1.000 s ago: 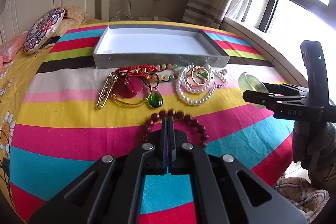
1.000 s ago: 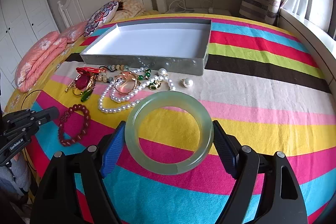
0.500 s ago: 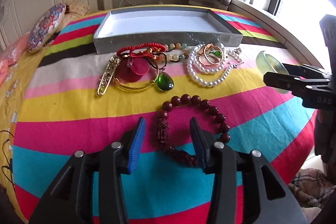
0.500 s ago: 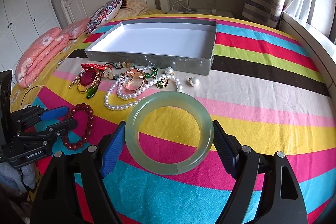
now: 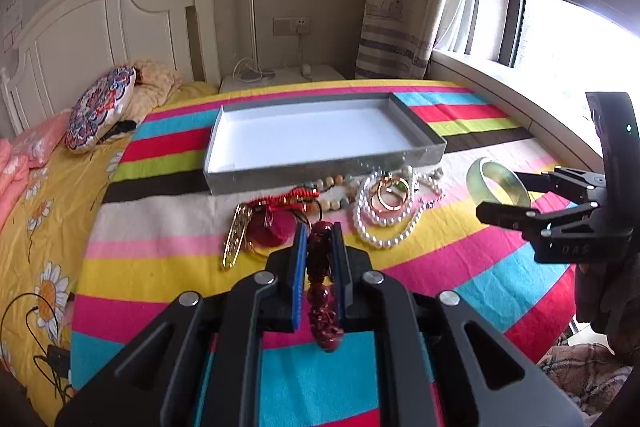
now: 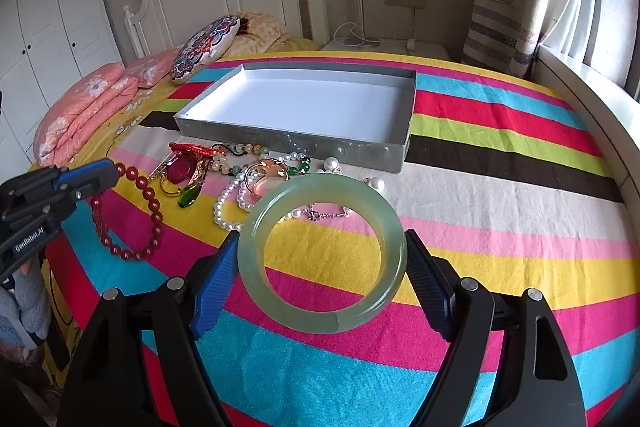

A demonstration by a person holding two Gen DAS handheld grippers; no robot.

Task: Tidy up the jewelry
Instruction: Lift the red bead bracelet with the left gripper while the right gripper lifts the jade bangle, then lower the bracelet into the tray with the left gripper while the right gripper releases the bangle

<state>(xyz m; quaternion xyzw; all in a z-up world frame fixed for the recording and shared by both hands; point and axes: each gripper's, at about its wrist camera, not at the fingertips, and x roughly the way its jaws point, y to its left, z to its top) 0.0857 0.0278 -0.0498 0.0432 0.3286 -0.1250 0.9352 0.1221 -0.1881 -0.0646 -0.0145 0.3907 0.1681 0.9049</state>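
Dark red round beads, one bracelet (image 5: pixel 322 283), hang pinched between the blue-padded fingers of the left gripper (image 5: pixel 319 247), lifted above the striped bedspread (image 6: pixel 500 211). One pale green glassy bangle (image 6: pixel 322 251), smooth and thick, is clamped across its width by the right gripper (image 6: pixel 320 267). Ahead of both fingers lies one heap of jewelry: a white pearl string (image 5: pixel 384 223), two gold rings (image 5: pixel 390 195) and a red disc pendant (image 5: pixel 276 227). Beyond it stands one shallow grey cardboard tray (image 6: pixel 304 145) with a white inside.
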